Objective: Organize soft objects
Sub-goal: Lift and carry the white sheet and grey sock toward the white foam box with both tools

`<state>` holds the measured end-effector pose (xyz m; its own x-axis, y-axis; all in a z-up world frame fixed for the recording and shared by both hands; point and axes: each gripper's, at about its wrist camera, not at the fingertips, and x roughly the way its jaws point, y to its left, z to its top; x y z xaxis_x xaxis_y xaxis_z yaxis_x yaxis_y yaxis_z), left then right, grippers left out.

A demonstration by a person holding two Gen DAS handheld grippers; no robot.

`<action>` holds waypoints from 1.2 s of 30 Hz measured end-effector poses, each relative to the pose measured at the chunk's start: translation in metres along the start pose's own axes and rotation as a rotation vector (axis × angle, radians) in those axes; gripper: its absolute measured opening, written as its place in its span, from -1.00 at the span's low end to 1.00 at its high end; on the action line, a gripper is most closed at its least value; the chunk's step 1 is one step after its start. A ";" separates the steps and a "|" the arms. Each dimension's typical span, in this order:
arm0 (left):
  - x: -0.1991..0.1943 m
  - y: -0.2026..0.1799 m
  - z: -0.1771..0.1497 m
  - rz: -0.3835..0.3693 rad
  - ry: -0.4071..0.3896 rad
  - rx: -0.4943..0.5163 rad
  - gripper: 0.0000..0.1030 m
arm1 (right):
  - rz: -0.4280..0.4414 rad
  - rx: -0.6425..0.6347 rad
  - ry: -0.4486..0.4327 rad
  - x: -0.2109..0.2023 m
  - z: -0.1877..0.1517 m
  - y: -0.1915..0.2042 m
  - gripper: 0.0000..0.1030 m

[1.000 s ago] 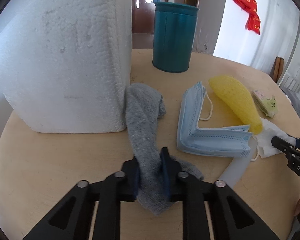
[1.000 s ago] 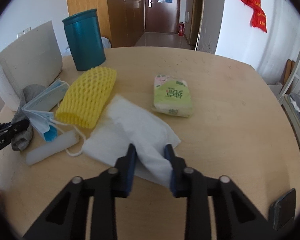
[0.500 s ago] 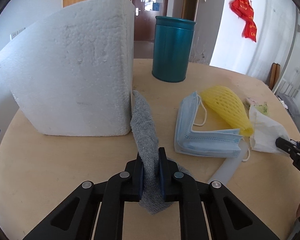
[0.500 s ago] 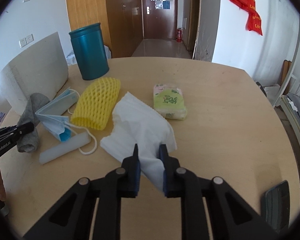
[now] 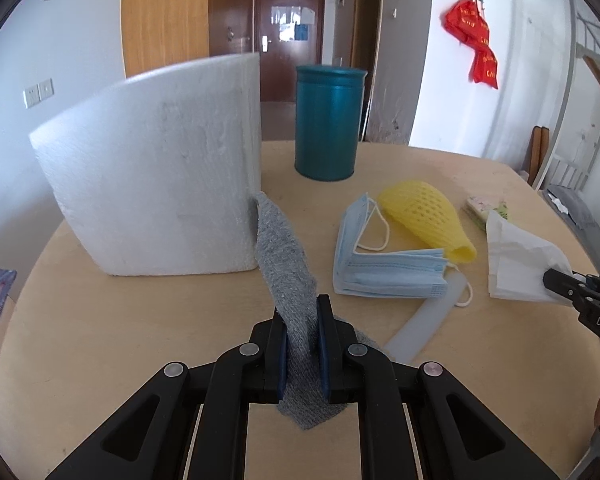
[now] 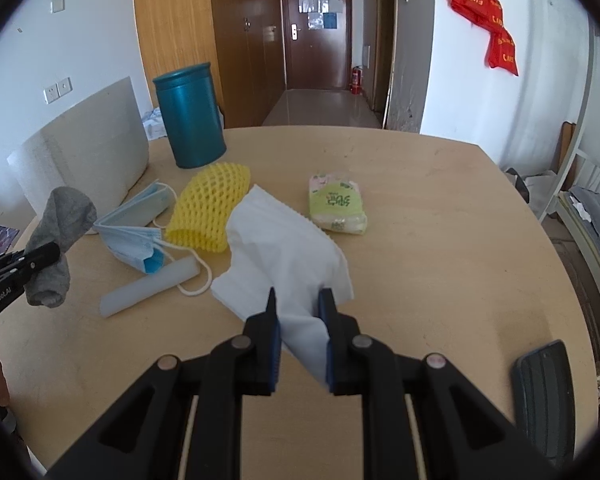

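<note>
Round wooden tabletop (image 6: 440, 216) in a plain white-walled room, brown door at the far end of a corridor, red hangings on the right wall.

My left hand-held gripper (image 5: 302, 344) is clamped tight on a grey sock (image 5: 288, 256). The sock's far end rests against the foot of the white foam block (image 5: 156, 168); its near end droops below the pads. In the right view the sock hangs clear of the tabletop from that gripper.

My right hand-held gripper (image 6: 300, 336) is pinched down on a corner of a white cloth mask (image 6: 284, 248); the rest of it trails forward toward the tabletop.

Out from there: a translucent white foam stick (image 6: 150, 286) lies flat near the left, touching a folded stack of blue face masks (image 5: 384, 264). Just beside the stack lies a yellow foam fruit net (image 6: 210, 208). A green tissue pack (image 6: 338, 208) sits just right of the net, apart from it. A teal cylindrical canister (image 5: 329, 124) stands upright at the back, near the foam block. A dark phone-like object (image 6: 544, 404) lies at the right edge.
</note>
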<state>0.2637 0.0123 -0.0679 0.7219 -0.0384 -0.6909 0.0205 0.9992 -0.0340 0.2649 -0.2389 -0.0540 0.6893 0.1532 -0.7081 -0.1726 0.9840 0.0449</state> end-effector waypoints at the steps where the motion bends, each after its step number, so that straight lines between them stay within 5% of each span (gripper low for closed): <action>1: -0.004 -0.001 0.000 -0.004 -0.006 0.000 -0.75 | 0.000 0.001 -0.005 -0.003 -0.001 0.000 -0.60; 36: -0.121 -0.014 -0.046 -0.014 -0.165 0.024 -0.75 | 0.036 -0.029 -0.154 -0.099 -0.042 0.028 -0.60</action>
<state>0.1437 0.0028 -0.0170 0.8254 -0.0516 -0.5622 0.0459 0.9987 -0.0242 0.1623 -0.2300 -0.0124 0.7815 0.2023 -0.5902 -0.2176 0.9749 0.0460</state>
